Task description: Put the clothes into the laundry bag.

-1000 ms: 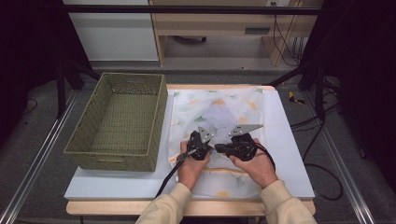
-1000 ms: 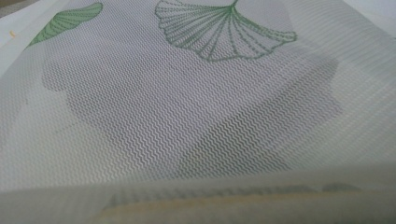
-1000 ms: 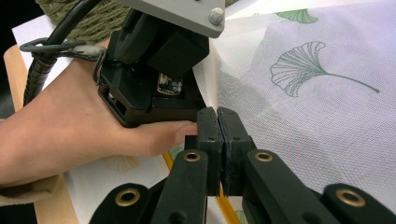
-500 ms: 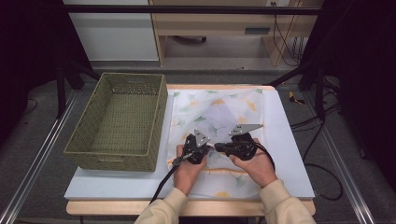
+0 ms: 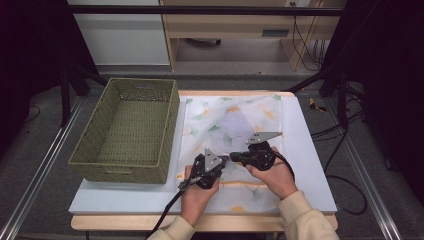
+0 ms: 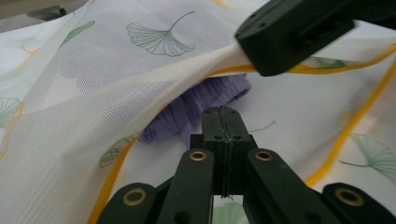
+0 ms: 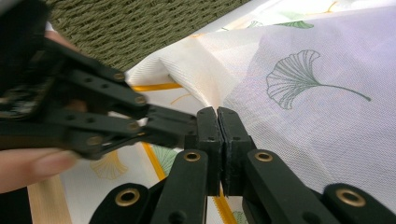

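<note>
Now the right gripper (image 5: 234, 158) pinches an edge of the sheer ginkgo-print cloth (image 5: 235, 120) and lifts it off the table (image 5: 305, 150). Left gripper (image 5: 226, 160) is clenched with nothing visibly in it, just beside the right one, purple fabric (image 6: 201, 100) right ahead under the raised fold; green basket (image 5: 125, 130) beyond the left gripper

A fixed camera above the person's side looks forward and down over the whole bench (image 5: 305, 150). Two others ride low on the left gripper (image 5: 223, 163) and right gripper (image 5: 231, 158), each sighting closely along its own black jaws; both share the leaf-printed cloth (image 6: 140, 60) with the high view, and each catches the other gripper
</note>
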Motion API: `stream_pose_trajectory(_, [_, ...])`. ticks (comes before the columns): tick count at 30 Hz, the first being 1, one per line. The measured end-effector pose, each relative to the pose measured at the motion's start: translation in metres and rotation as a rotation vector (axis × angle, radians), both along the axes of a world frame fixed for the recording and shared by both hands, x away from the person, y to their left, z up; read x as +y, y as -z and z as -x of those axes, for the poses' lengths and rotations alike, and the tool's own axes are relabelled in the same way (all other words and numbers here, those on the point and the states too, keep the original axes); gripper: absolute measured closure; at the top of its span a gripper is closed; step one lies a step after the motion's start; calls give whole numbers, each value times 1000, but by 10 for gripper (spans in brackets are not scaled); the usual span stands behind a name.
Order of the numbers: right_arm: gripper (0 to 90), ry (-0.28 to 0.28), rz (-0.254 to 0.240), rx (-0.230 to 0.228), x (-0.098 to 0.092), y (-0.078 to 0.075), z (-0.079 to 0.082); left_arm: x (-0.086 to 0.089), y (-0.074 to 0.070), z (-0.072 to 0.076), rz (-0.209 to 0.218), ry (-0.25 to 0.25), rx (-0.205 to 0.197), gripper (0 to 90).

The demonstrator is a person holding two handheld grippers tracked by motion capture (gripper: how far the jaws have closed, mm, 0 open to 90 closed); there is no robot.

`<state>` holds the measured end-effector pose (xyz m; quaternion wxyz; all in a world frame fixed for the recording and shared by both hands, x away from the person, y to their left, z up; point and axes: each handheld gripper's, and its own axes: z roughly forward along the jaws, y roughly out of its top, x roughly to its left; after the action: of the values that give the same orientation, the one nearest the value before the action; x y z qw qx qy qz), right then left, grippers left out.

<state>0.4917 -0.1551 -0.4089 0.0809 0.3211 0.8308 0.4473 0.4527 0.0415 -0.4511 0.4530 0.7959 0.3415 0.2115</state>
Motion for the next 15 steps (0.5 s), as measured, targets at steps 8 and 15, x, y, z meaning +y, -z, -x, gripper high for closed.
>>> stream_pose_trajectory(8, [891, 2, -13, -23, -5, -2, 5, 3, -11, 21, 13, 23, -28, 900])
stream_pose_trajectory(15, [891, 9, -10, -28, -9, 0, 13, 13, -20, 35, 33, 21, -48, 900])
